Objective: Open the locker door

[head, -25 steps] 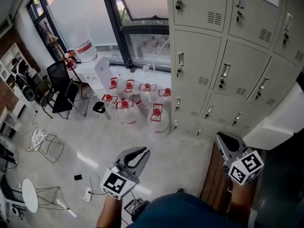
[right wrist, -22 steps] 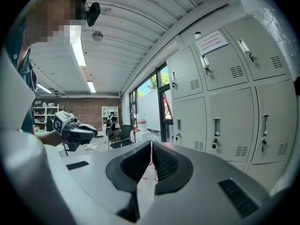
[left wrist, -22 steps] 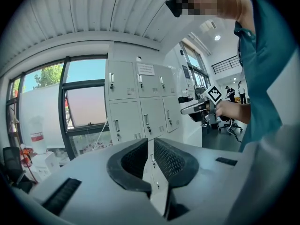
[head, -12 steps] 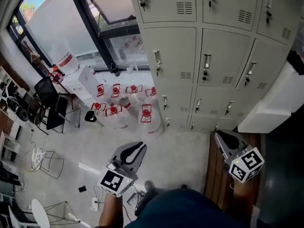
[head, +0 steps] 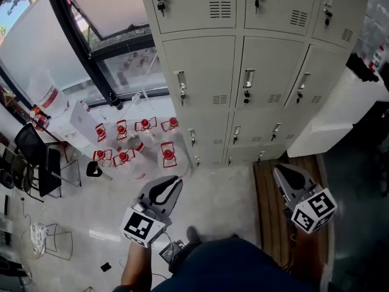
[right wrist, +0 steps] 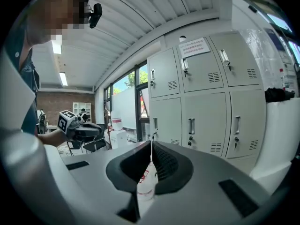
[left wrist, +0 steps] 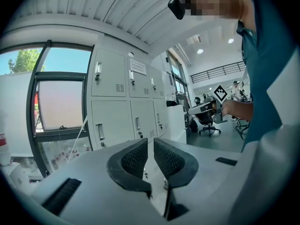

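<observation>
Head view: you've swung round over the last second. The bank of pale grey metal lockers (head: 203,72) sat in the upper right corner before; now it fills the top centre, roughly square on to you. The clear water bottles with red caps (head: 143,140) slid left with it. Both tools stayed low in frame, well apart from the lockers.

Left gripper (head: 165,188): jaws all but together, only a thin slit between the pads, nothing in it. Right gripper (head: 288,176): jaws fully together, holding nothing, hanging over the brown wooden bench (head: 271,224).

Every door in view is closed, each with its upright metal handle (head: 180,85) near one edge. I can't tell which door you're going for. The right gripper view looks at the middle row, so probably one there.

My read: that turn was just lining up. Task not started, no contact yet. Next you need to close the distance, open one set of jaws and get them round a handle. Watch the large white box (head: 331,120) at right: it stands in front of the lower far-right doors.
</observation>
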`<state>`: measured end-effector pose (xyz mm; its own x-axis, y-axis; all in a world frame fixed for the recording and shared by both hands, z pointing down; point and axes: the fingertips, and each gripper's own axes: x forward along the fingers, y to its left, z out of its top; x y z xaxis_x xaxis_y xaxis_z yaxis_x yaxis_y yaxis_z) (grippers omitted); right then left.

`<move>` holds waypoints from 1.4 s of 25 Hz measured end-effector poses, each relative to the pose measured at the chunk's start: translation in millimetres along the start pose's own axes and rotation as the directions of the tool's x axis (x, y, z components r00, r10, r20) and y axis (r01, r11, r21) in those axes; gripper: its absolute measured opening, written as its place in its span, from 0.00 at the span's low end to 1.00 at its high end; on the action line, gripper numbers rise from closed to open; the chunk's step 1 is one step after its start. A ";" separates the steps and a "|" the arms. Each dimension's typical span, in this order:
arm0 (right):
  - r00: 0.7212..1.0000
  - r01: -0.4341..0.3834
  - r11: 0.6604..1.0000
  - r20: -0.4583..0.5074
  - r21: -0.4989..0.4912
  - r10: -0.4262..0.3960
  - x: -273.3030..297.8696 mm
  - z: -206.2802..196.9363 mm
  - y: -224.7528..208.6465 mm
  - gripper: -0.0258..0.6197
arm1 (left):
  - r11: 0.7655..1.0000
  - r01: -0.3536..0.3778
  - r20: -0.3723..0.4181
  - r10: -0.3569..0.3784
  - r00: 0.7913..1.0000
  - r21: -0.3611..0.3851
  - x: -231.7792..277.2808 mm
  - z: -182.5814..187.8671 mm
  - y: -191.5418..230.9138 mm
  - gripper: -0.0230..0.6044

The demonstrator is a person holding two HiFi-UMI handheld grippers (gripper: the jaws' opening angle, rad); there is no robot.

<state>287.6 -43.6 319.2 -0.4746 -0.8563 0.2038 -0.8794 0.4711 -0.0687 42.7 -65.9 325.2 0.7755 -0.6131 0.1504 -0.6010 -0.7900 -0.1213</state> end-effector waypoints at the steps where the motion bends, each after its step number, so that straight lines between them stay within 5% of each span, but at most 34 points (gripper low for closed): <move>1: 1.000 0.020 1.000 0.003 -0.004 -0.020 4.0 3.9 2.5 0.10 | 1.000 0.018 0.007 -0.018 1.000 0.005 1.8 0.1 8.3 0.12; 13: 0.983 0.180 0.984 -0.026 0.013 -0.180 34.5 9.4 36.5 0.10 | 0.985 0.170 0.062 -0.171 0.983 0.019 6.2 -3.6 72.4 0.12; 35: 0.977 0.202 0.978 -0.058 -0.058 -0.206 112.4 32.4 111.5 0.10 | 0.986 0.167 0.106 -0.165 0.981 -0.017 -56.5 -37.5 167.2 0.12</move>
<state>135.0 -94.2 302.8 -0.2804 -0.9211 0.2701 -0.9536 0.2994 0.0309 -108.8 -163.5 333.3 0.8800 -0.4708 0.0632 -0.4660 -0.8813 -0.0781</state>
